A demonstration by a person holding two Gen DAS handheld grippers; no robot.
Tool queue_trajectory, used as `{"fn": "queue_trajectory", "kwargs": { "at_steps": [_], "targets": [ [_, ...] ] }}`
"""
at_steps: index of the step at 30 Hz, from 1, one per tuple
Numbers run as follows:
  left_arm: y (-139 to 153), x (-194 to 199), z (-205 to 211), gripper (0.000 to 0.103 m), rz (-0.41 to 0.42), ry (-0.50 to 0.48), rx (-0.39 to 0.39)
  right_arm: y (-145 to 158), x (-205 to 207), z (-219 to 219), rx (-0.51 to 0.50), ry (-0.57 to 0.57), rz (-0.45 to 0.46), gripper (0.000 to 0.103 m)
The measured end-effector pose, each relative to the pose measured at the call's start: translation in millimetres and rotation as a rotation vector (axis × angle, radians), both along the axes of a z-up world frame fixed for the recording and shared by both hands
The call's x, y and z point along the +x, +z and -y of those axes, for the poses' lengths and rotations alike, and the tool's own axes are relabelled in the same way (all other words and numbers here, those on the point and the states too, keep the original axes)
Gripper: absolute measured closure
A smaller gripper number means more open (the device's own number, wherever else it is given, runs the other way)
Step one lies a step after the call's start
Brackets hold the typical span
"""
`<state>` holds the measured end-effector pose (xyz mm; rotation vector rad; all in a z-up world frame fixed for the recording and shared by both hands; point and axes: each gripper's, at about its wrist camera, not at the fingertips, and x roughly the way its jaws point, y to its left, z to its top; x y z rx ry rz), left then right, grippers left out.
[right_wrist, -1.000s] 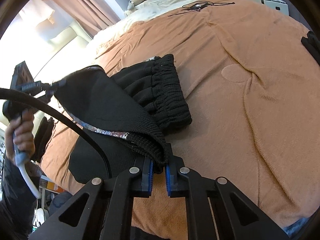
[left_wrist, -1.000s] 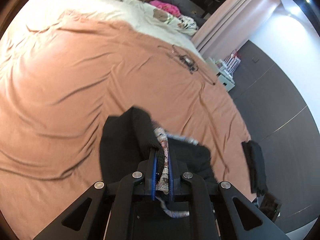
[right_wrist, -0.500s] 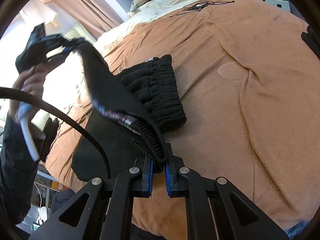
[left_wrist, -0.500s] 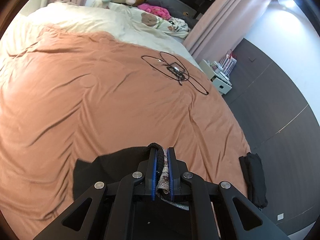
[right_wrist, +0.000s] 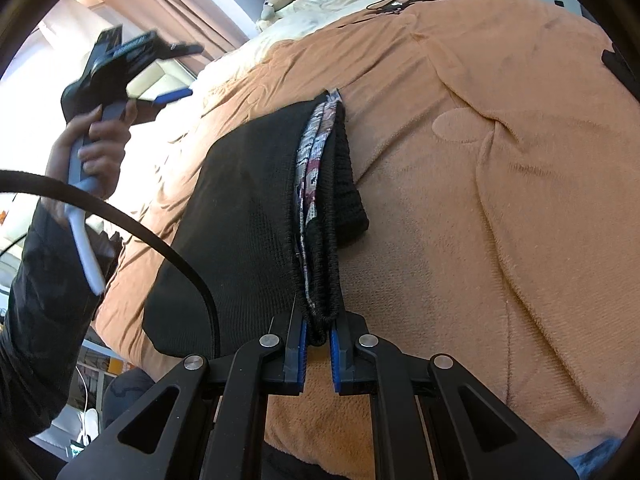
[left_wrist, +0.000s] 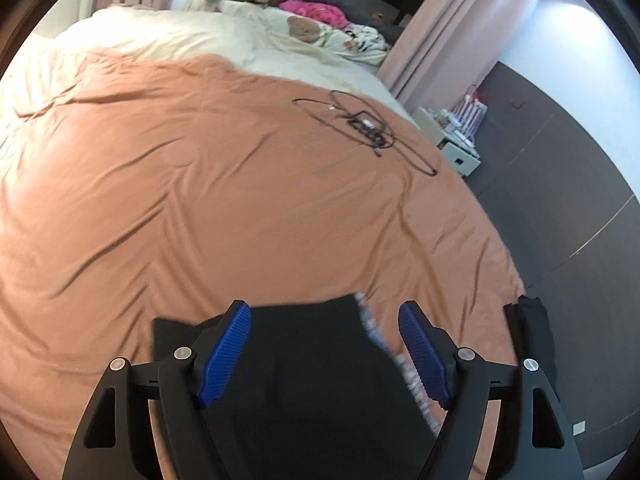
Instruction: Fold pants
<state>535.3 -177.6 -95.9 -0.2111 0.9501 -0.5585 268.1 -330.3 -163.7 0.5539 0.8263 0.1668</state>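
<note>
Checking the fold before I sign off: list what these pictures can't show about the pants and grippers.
- Pants, right wrist view: near edge hidden behind the right gripper.
- Pants, left wrist view: patterned trim blurred, lower part cut off by the left gripper.
- Dark item at the bed's edge: too small to identify.

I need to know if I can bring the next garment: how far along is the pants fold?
Done: the pants lie doubled over on the bed, edges stacked. In hand: the left gripper has just opened, clear of the cloth; the right gripper is clamped on the stacked edge. Left: release that edge, perhaps another fold.
</note>
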Motion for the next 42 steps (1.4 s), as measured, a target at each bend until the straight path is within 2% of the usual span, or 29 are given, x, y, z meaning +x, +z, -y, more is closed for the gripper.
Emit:
{"fn": "queue_trajectory", "kwargs": {
  "at_steps": [9,13,16,18,20,21,26,34,36,38,42],
  "targets": [
    [-28.4,-38.1,-69.5,0.025,-0.059,0.072,0.067,-5.6,-9.0,7.0,0.086,-0.025,-0.014,0.097],
    [-47.5,-56.5,-94.2,0.025,-0.105,0.096,0.075,-5.2,-14.6,6.0,0.077,-0.026,-0.051,0.095],
    [-60.7,-69.5,-108.3,0.025,-0.139,0.104,0.075,4.4,-16.8,6.6,0.042,-0.033,-0.044,0.085],
    [-68.0,-76.4,-116.0,0.025,-0.159,0.112,0.069,10.6,-15.9,9.6,0.041,-0.037,-0.032,0.072],
    [-74.0,-83.0,-120.5,0.025,-0.176,0.115,0.061,15.7,-14.5,13.5,0.037,-0.053,-0.018,0.055],
    [-76.3,-85.9,-121.2,0.025,-0.185,0.115,0.056,17.3,-15.1,14.7,0.034,-0.055,-0.01,0.053],
    [-91.8,-99.7,-119.1,0.035,-0.238,0.096,0.038,23.6,0.6,14.3,0.002,-0.03,0.005,0.053],
    [-108.7,-114.1,-114.2,0.035,-0.311,0.075,0.014,22.1,42.9,16.6,-0.029,0.038,-0.002,0.053],
    [-113.7,-115.0,-111.6,0.038,-0.342,0.073,0.012,19.0,53.8,17.0,-0.032,0.049,-0.007,0.053],
    [-120.9,-116.4,-108.9,0.045,-0.384,0.063,0.006,14.8,65.1,16.8,-0.017,0.07,-0.015,0.053],
    [-125.2,-121.8,-106.0,0.05,-0.41,0.049,0.002,7.8,80.1,12.4,-0.021,0.099,-0.032,0.053]
  ]
}}
